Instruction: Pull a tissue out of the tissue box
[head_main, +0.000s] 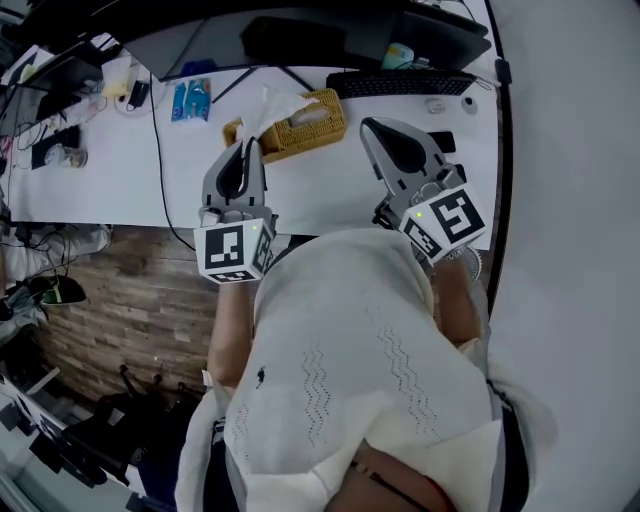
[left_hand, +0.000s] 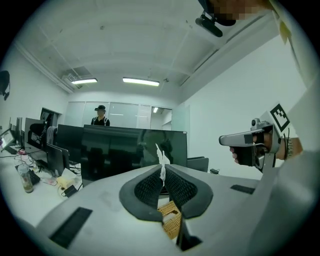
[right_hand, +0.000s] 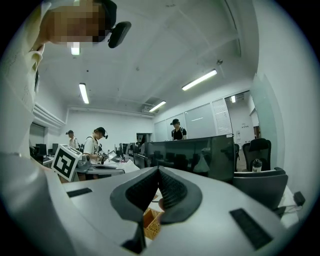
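A yellow woven tissue box (head_main: 305, 125) lies on the white desk (head_main: 120, 170), in front of the monitor. My left gripper (head_main: 248, 143) is raised over the box's left end and is shut on a white tissue (head_main: 268, 102). In the left gripper view the tissue (left_hand: 161, 159) stands up from between the closed pads (left_hand: 148, 189), with the box (left_hand: 170, 218) below them. I cannot tell whether the tissue has left the box. My right gripper (head_main: 368, 124) hovers just right of the box, shut on nothing. The right gripper view shows a box corner (right_hand: 151, 223) under its jaws.
A black keyboard (head_main: 400, 84) and a dark monitor (head_main: 300, 35) sit behind the box. A blue packet (head_main: 190, 100), cables and small items lie at the desk's left. Other people stand at desks (right_hand: 95, 147) in the room.
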